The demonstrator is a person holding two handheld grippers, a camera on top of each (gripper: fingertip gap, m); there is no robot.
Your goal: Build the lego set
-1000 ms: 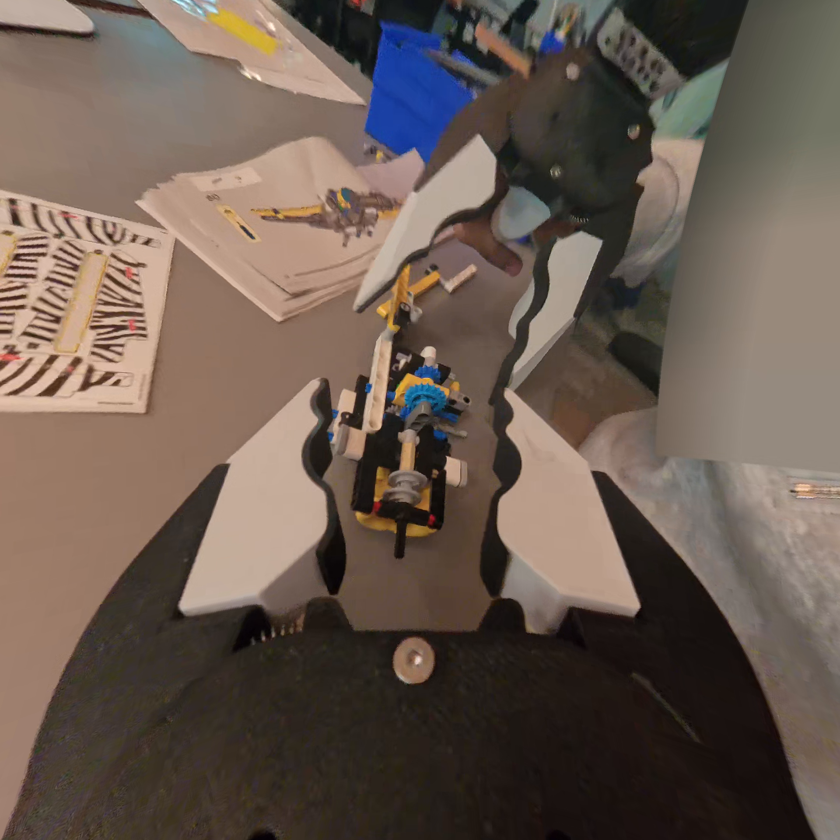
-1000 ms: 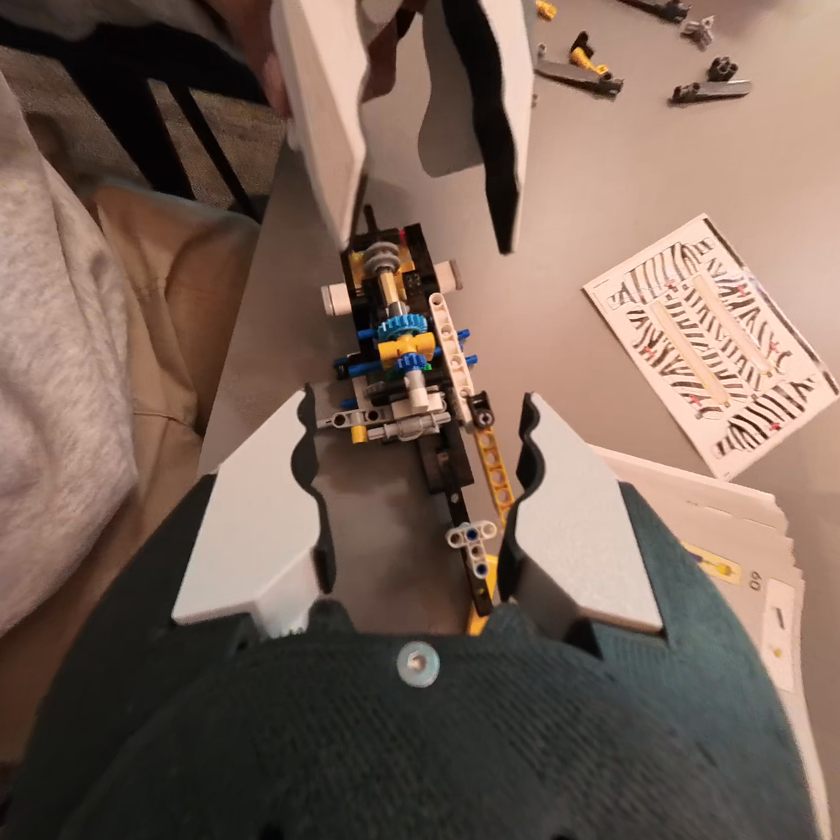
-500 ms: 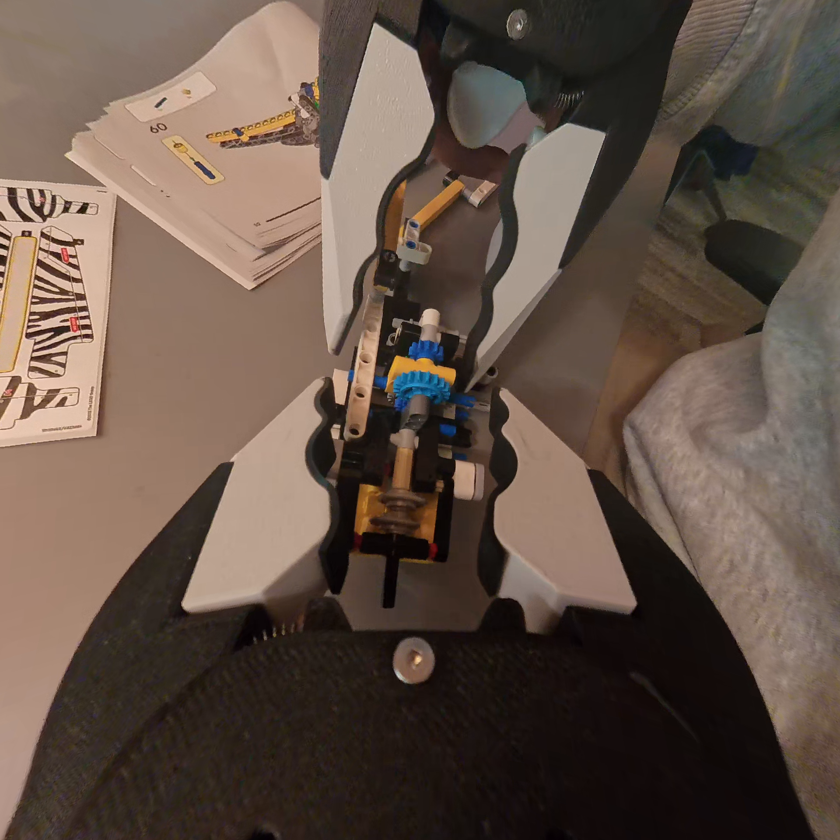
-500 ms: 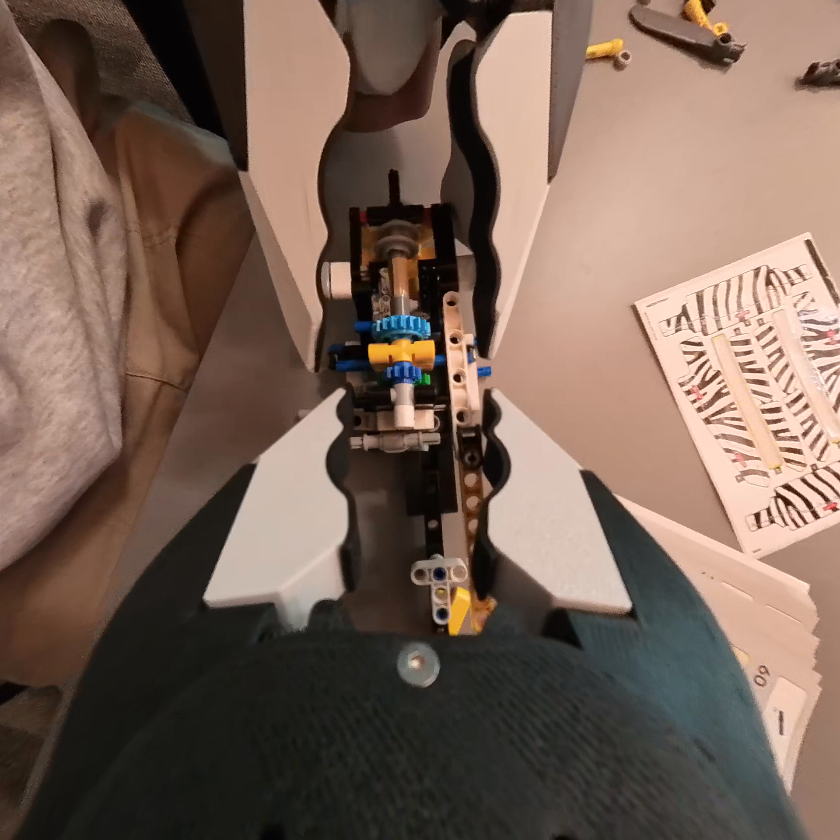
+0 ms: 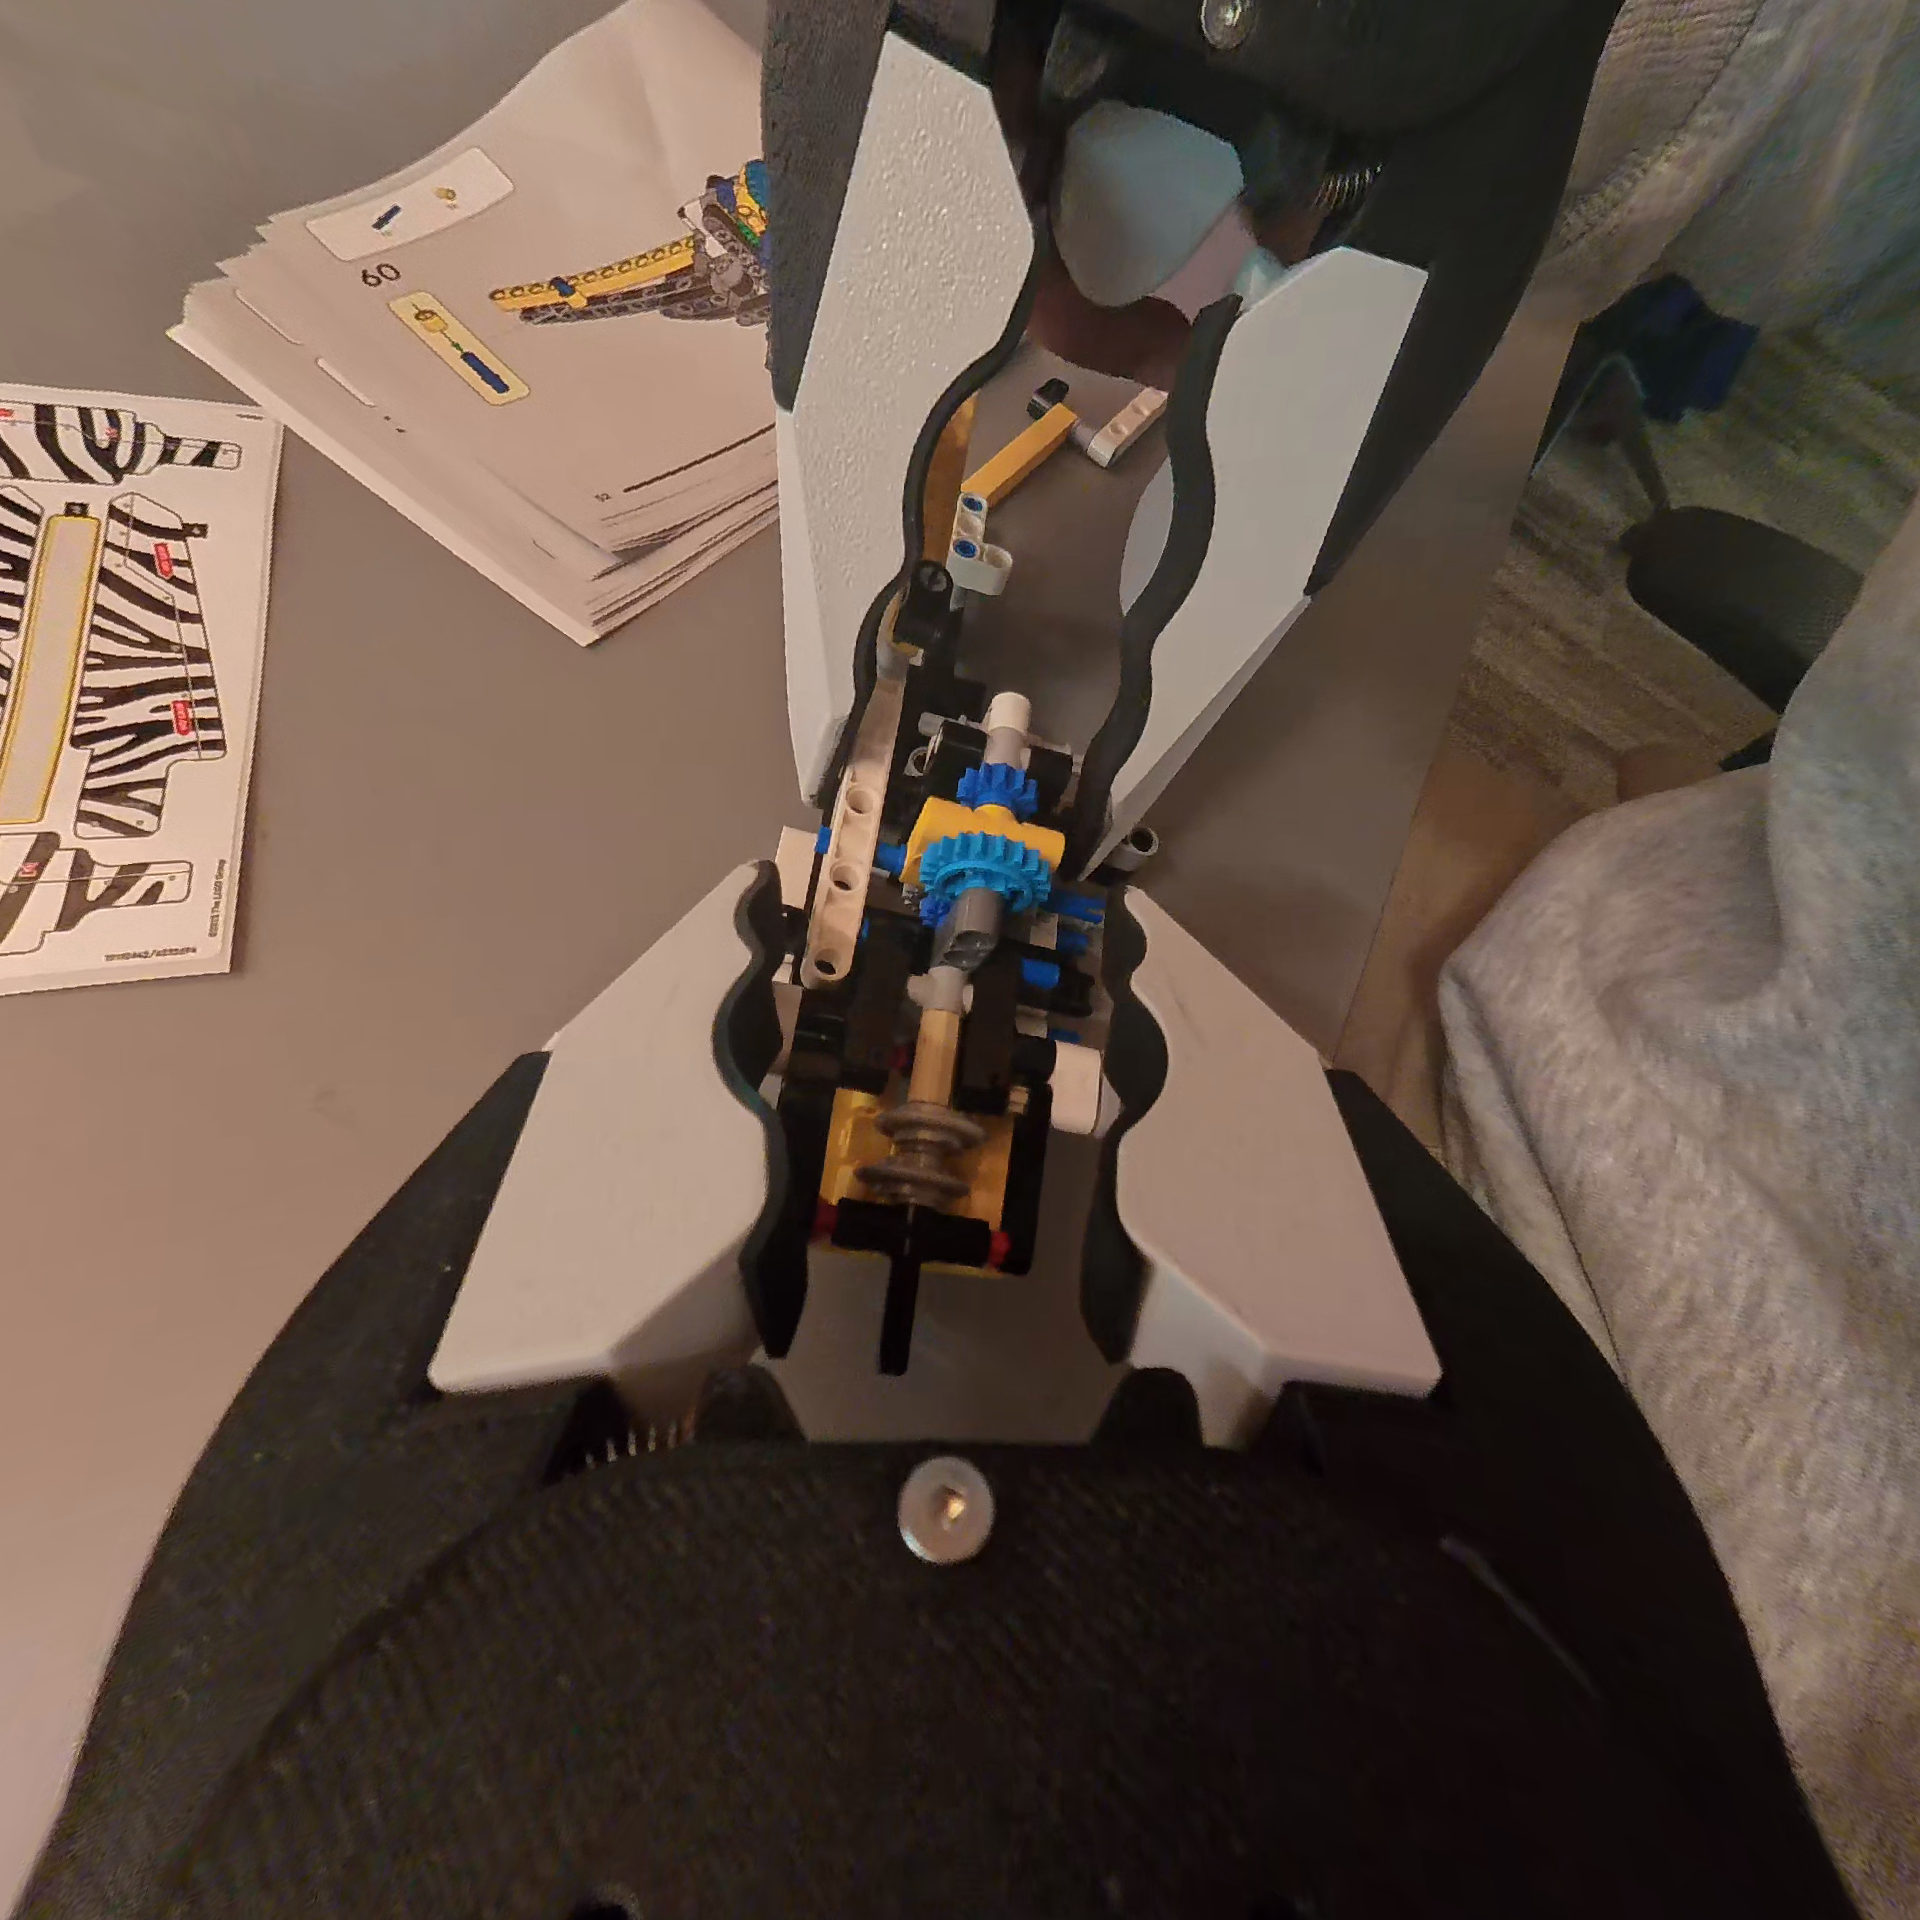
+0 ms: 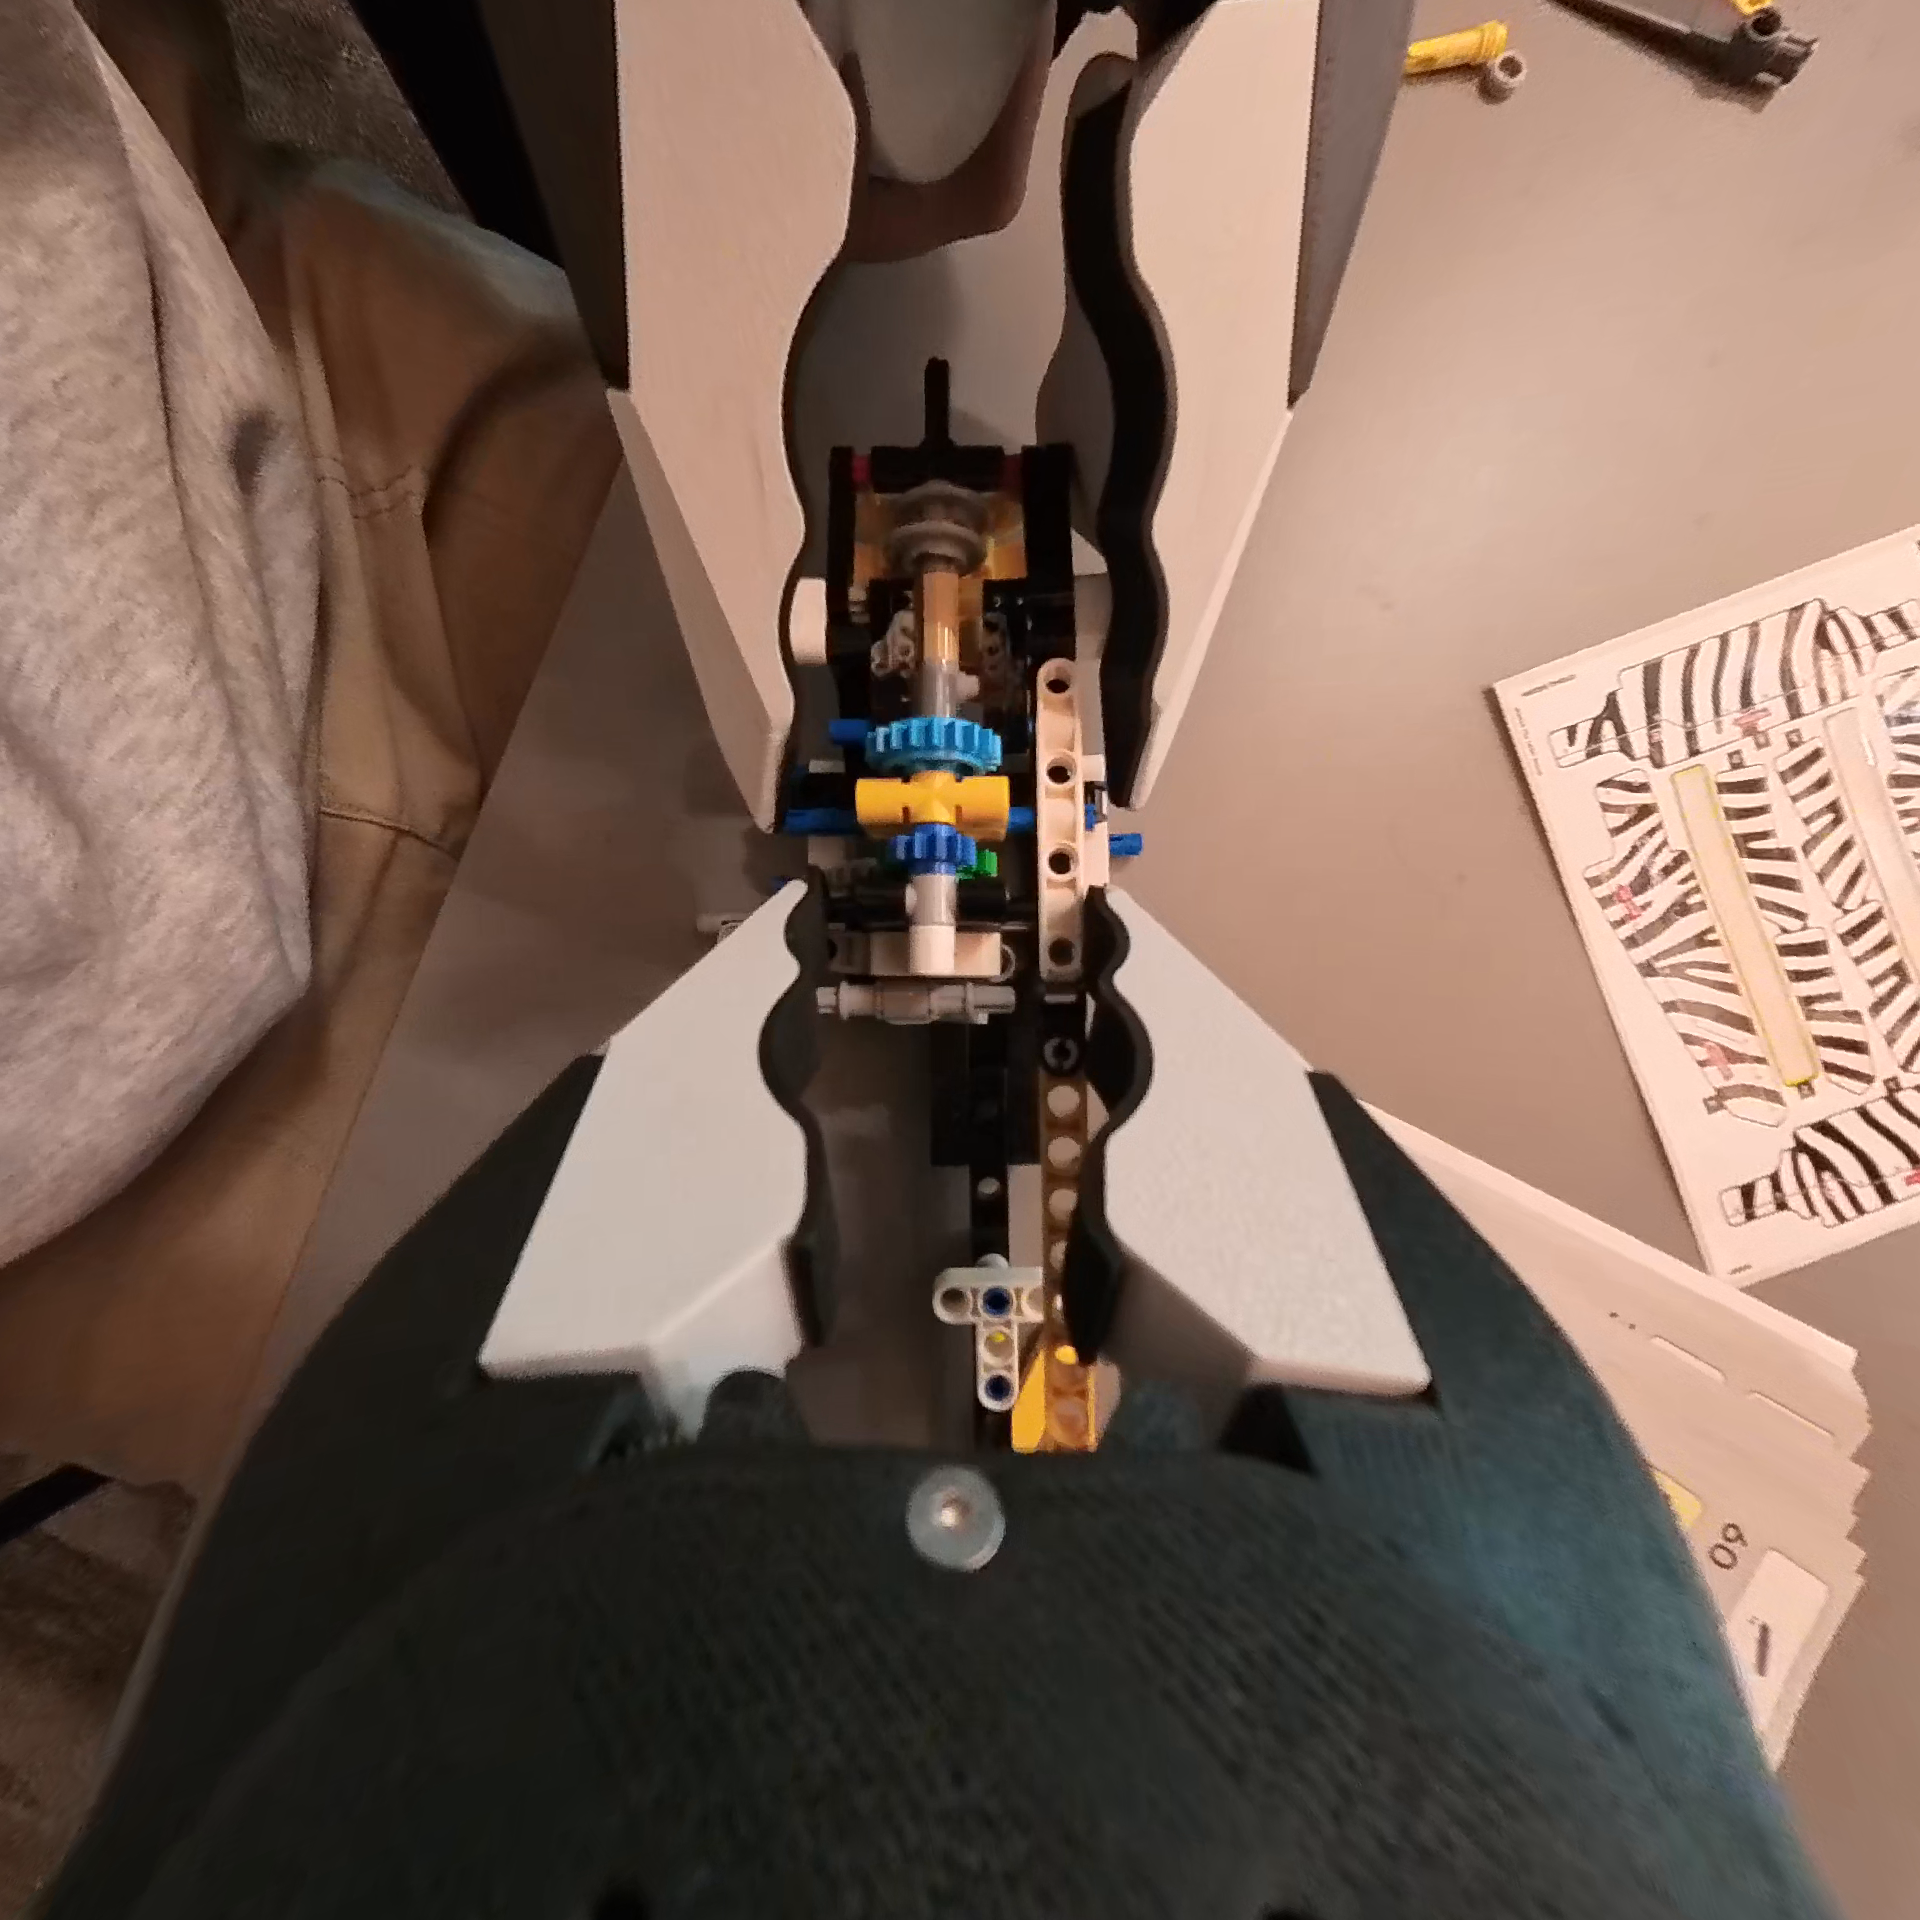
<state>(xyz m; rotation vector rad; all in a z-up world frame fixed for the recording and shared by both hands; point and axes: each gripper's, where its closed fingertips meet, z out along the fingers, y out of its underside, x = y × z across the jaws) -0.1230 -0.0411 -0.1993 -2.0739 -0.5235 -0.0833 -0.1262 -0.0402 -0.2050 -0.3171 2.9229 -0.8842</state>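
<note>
Where both fingers (image 5: 665, 1122) overlap, lego model (image 5: 940, 997) half-hidden

The lego model's (image 6: 940, 821) yellow beam (image 6: 1062, 1382) ran under the right hand-held gripper (image 6: 951, 914) body; sticker sheet (image 5: 99, 686) was cropped by the frame edge.

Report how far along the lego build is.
Done: a geared core with a yellow beam stands assembled on the table. In hand: left gripper and right gripper flank it from opposite ends. Left: loose pieces and the sticker sheet lie unused.
</note>
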